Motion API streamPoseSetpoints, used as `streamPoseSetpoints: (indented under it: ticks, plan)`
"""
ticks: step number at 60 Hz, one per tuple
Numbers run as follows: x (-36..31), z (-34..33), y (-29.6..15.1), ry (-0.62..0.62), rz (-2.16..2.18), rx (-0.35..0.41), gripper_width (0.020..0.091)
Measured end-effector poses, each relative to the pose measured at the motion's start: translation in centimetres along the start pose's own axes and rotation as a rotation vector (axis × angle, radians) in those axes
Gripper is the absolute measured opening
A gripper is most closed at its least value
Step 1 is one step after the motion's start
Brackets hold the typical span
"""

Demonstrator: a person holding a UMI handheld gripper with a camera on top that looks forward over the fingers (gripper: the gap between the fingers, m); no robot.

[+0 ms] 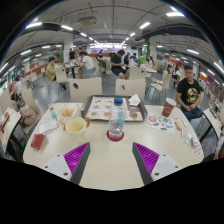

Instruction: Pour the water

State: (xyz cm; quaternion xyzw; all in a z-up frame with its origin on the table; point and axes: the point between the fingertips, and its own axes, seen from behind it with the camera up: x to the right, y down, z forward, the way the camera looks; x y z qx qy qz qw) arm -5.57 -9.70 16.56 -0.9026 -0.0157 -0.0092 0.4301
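Low in frame, hand-held gripper (pixel 110 158) hovering released, grasping nothing; clear plastic water bottle (pixel 117 119) standing at centre on pale surface (pixel 110 170).

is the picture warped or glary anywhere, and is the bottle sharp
Gripper view: strong fisheye bend, table edges and ceiling lights curve; the lights glare white; the bottle, beyond the open gripper, is small and soft, its detail unreadable.
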Motion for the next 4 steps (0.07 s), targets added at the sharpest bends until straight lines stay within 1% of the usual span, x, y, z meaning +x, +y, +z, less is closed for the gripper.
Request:
streamPoseSetpoints:
  ticks: [4]
  plan:
    - [-0.12, -0.16, 0.21, -0.004, 0.003, -0.009, 0.0851]
